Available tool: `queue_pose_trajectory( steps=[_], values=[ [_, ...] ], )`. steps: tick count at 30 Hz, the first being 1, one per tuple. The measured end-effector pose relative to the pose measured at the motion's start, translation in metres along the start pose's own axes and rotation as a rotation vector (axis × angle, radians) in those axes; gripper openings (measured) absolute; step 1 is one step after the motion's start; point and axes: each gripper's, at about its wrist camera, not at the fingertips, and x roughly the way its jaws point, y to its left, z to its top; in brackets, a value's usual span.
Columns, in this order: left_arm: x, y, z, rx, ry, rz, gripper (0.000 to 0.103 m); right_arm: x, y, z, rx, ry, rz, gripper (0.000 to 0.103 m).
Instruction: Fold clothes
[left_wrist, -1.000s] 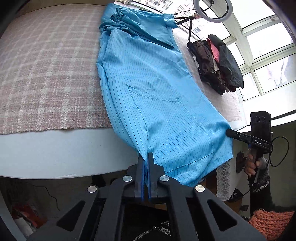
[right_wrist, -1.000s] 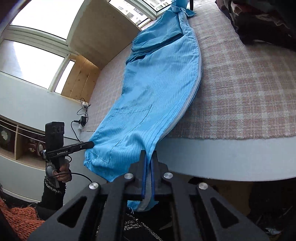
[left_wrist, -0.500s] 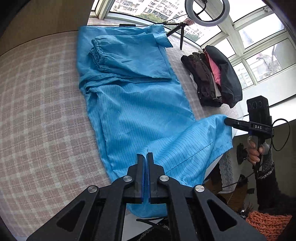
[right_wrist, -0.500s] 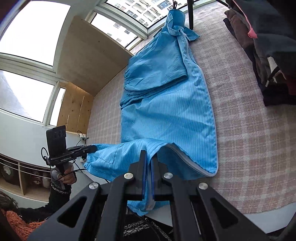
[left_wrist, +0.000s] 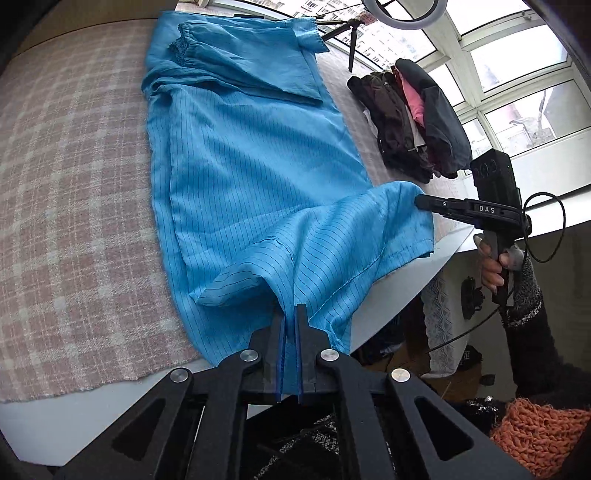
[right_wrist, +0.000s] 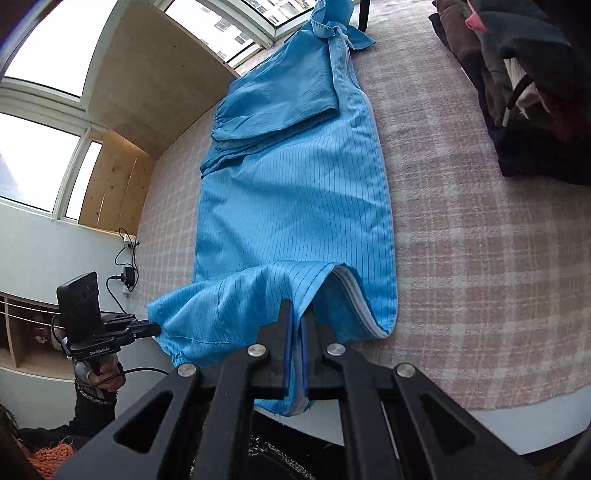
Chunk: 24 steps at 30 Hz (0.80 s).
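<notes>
A long blue garment of thin striped cloth lies stretched on a table covered with a pink and white checked woven cloth. Its far end is already folded over, with a gathered cuff or waistband on top, but I cannot tell which part of the garment this is. The near hem is lifted from the table and bends back over the flat part, so a loose fold stands up between the two tools.

The left gripper has its two black fingers pressed close on one corner of the hem; only a thin line of blue cloth shows between the blue pads. The right gripper pinches the other corner in the same way, near the pale zipper edge, and a small end of cloth hangs below its fingers. In each view the other tool is seen from the side, and its tip is buried in the cloth. A hand in a dark knitted sleeve holds the right tool's handle; the rest of the person is cut off.

A pile of dark clothes with something pink inside lies at the far right of the table, well apart from the garment. What the pile contains is hard to make out. A white ring light on a small tripod is partly cut by the top border.
</notes>
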Motion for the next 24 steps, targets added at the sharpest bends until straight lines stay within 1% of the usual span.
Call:
queue_pose_trajectory(
  steps=[2,4,6,8,10,11,12,13,15,17,18,19,21,23,24],
  values=[
    [0.0,-0.005,-0.018,-0.036,-0.021,-0.002,0.002,-0.003,0.002,-0.006,-0.024,0.013,-0.004,0.004],
    [-0.002,-0.013,-0.036,-0.068,-0.041,-0.007,0.002,-0.01,0.003,-0.017,-0.022,0.023,0.04,0.004],
    [-0.007,-0.023,-0.056,-0.076,-0.061,-0.021,0.003,-0.019,0.009,-0.034,-0.041,0.038,0.068,0.004],
    [-0.009,-0.029,-0.073,-0.084,-0.082,0.0,0.003,-0.029,0.012,-0.053,-0.058,0.056,0.087,0.004],
    [-0.006,-0.025,-0.086,-0.113,-0.094,0.014,0.005,-0.033,0.006,-0.071,-0.026,0.068,0.126,0.004],
    [-0.001,-0.021,-0.092,-0.125,-0.092,0.03,0.012,-0.03,0.002,-0.079,-0.026,0.072,0.109,0.004],
    [0.005,-0.018,-0.097,-0.133,-0.086,0.057,0.02,-0.025,0.0,-0.086,-0.041,0.078,0.047,0.005],
    [0.011,-0.014,-0.103,-0.143,-0.078,0.087,0.021,-0.019,-0.002,-0.092,-0.056,0.085,-0.018,0.008],
    [0.023,-0.007,-0.118,-0.171,-0.054,0.121,0.021,-0.003,-0.003,-0.108,-0.111,0.127,-0.092,0.008],
    [0.029,-0.001,-0.132,-0.197,-0.043,0.137,0.021,0.009,-0.002,-0.123,-0.164,0.155,-0.183,0.014],
    [0.032,-0.002,-0.136,-0.2,-0.043,0.14,0.021,0.013,0.0,-0.13,-0.195,0.157,-0.226,0.02],
    [0.033,-0.004,-0.139,-0.196,-0.045,0.144,0.023,0.014,0.0,-0.135,-0.205,0.154,-0.237,0.024],
    [0.037,-0.012,-0.14,-0.175,-0.054,0.158,0.032,0.016,0.0,-0.145,-0.225,0.148,-0.254,0.029],
    [0.043,-0.019,-0.138,-0.143,-0.053,0.201,0.038,0.018,-0.004,-0.153,-0.209,0.156,-0.229,0.03],
    [0.047,-0.022,-0.137,-0.128,-0.05,0.228,0.039,0.019,-0.005,-0.157,-0.204,0.16,-0.227,0.03]
  ],
)
